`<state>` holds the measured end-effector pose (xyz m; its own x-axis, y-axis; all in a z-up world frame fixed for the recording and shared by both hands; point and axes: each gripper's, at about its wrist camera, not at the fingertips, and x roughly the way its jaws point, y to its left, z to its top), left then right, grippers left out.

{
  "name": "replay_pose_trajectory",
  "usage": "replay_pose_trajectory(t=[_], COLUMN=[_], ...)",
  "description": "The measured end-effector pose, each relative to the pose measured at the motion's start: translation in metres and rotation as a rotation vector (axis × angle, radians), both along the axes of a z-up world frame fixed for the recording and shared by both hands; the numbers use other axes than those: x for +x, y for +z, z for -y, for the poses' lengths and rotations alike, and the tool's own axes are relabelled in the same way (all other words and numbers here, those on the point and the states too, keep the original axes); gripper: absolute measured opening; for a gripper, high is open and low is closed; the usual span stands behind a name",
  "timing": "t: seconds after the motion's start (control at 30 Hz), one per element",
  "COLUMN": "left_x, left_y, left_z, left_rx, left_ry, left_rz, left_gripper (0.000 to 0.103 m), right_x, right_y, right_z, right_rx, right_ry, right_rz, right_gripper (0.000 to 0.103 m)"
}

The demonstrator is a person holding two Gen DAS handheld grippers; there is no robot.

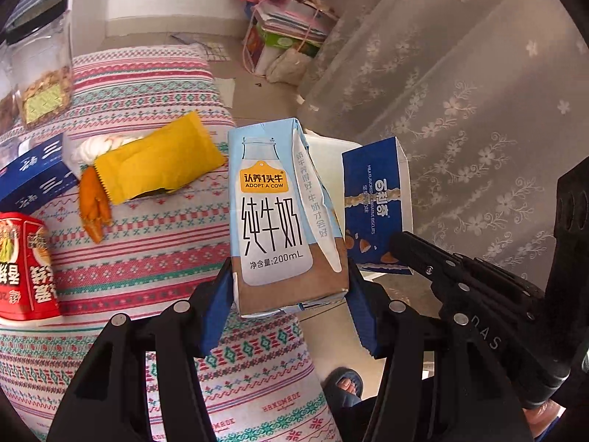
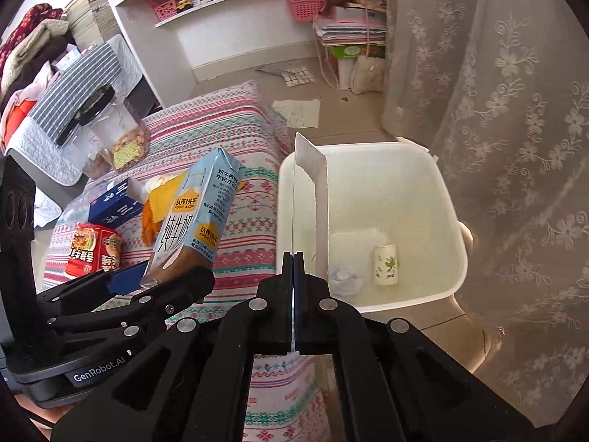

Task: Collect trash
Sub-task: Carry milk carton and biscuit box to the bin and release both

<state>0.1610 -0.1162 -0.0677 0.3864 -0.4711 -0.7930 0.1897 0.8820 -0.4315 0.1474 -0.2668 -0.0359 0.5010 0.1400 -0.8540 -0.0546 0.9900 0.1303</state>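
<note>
Bench (image 2: 254,191) under a striped patterned cloth, its far-left part cut off by the frame edge in the left wrist view. White plastic bin (image 2: 447,221) just beside the bench edge, lace curtain (image 2: 515,129) behind it; inside lie a crumpled paper wad (image 2: 344,280) and a small white roll (image 2: 385,265), label too small to read.

Left claw (image 1: 291,294) clamped on the base of an upright milk carton (image 1: 274,213), held above the bench edge near the bin. Right claw (image 2: 293,265) pinched tight on a flat biscuit box (image 2: 313,199), seen edge-on over the bin.

On the cloth: yellow wrapper (image 1: 154,162), blue box (image 1: 33,176), red packet (image 1: 25,269) partly cut off, clear jar (image 1: 40,73).
</note>
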Motion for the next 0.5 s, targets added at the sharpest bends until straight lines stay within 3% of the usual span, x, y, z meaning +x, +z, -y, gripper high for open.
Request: replay_pose_trajectory(t=[0.5], left_x=[0.028], left_y=[-0.033], left_z=[0.072], left_rx=[-0.022], left_ry=[-0.14], left_rz=[-0.045], left_gripper=[0.057], right_x=[0.004], right_y=[-0.024], right_z=[0.062], right_rx=[-0.013], right_ry=[-0.152], right_rz=[-0.02], right_gripper=[0.0])
